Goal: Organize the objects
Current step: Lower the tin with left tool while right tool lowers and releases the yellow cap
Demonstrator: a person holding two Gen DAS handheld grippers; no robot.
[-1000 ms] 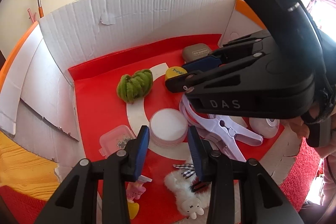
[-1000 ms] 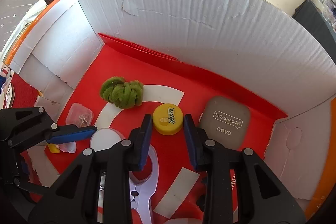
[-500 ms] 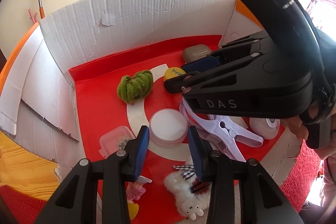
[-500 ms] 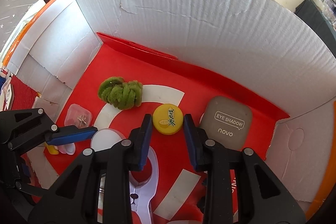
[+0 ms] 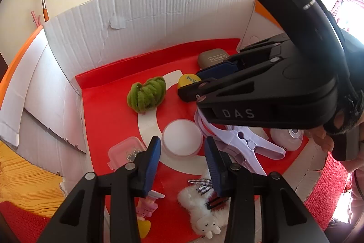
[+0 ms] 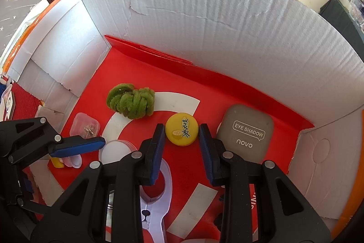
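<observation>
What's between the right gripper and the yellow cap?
Nothing visible. The yellow cap lies just past the fingers of the right gripper, framed by them. Eye shadow case to its right and green yarn ball to its left both sit clear.

Box point(image 6: 204, 22): white corrugated walls, red floor with white curved markings, open at the top.
Green bundle point(image 6: 130, 100): fuzzy, knotted, lying far left on the red floor.
Yellow cap point(image 6: 181, 131): round, flat, black writing on top, right of the green bundle, near the middle.
Eyeshadow case point(image 6: 246, 133): grey, rounded square, shut, lettering up, far right corner.
White round tin point(image 5: 182, 140): flat, lid up, near the middle.
Clear small container point(image 5: 126, 153): lidded, small metal bits inside, left of the tin.
Lilac clip point(image 5: 241, 145): large plastic peg, lying flat, right of the tin.
White plush bunny point(image 5: 202, 213): lying nearest, face up.
</observation>
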